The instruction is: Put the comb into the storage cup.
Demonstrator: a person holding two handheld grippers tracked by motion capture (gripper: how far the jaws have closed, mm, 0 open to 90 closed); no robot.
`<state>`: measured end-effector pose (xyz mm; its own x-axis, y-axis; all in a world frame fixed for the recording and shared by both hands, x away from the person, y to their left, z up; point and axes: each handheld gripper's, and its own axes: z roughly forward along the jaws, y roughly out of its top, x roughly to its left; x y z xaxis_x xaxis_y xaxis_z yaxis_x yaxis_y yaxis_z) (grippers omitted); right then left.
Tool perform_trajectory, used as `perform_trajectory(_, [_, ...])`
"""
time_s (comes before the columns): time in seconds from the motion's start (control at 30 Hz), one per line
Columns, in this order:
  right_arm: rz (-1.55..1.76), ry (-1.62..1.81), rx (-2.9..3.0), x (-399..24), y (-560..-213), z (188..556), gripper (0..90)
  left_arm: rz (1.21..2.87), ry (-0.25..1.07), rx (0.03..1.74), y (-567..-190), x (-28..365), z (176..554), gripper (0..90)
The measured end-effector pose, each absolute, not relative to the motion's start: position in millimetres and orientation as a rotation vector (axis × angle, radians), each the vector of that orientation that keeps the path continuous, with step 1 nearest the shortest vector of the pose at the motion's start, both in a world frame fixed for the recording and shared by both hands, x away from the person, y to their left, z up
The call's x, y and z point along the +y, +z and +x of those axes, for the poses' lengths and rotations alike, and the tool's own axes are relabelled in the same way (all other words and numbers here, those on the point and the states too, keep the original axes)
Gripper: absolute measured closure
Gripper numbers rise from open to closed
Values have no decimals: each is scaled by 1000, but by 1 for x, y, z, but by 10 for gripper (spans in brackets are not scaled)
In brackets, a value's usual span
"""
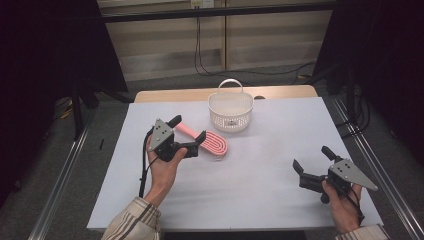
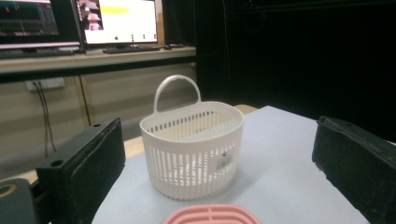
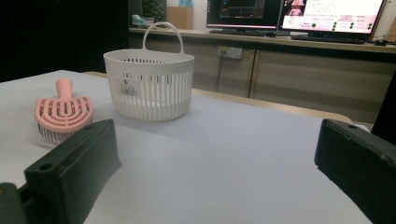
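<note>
High view, left gripper [image 1: 189,136]: held over the pink brush [image 1: 207,140], its 2 jaws spread apart on either side of the handle, nothing clamped.
High view, pink brush: lies flat on the white table cover [image 1: 250,195], handle pointing toward the far left, slotted head just in front of the white basket [image 1: 230,111] and apart from it.
High view, right gripper [image 1: 311,159]: near the right front of the table, well apart from brush and basket, jaws open and empty.
High view, hands: left hand [image 1: 162,167] and right hand [image 1: 342,200] each grip a tool from below.

Left gripper view, jaws: both black jaws stand wide, with the basket [image 2: 192,149] upright between them farther off.
Left gripper view, brush head [image 2: 212,214]: its rounded pink edge peeks in at the bottom, low between the jaws.

Right gripper view, jaws: wide apart, bare table between them.
Right gripper view, scene: brush [image 3: 63,114] to the left of the basket [image 3: 148,84], near it but not touching.

Judged step: closing in on the brush handle, likely to lift it into the basket.
Risk 1: the handle is slim and low; closing too high could pinch only its top edge, so the brush slips or spins away.
Risk 2: the heavier head could droop once lifted, catching the basket rim.
Risk 3: a nudge from the head could tip or push the light basket.
</note>
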<state>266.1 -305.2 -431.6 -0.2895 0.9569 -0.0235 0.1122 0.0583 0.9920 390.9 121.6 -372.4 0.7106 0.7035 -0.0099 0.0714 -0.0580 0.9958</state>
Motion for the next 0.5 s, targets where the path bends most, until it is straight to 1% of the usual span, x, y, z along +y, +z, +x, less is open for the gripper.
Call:
perform_trajectory(0.2, [1113,1327,1538,-305,-432,266,0,1592,641,623,-373,113,400,34])
perform_trajectory(0.5, [1115,1332,1534,-306,-432,266,0,1612,642,602,-380,109,410,21])
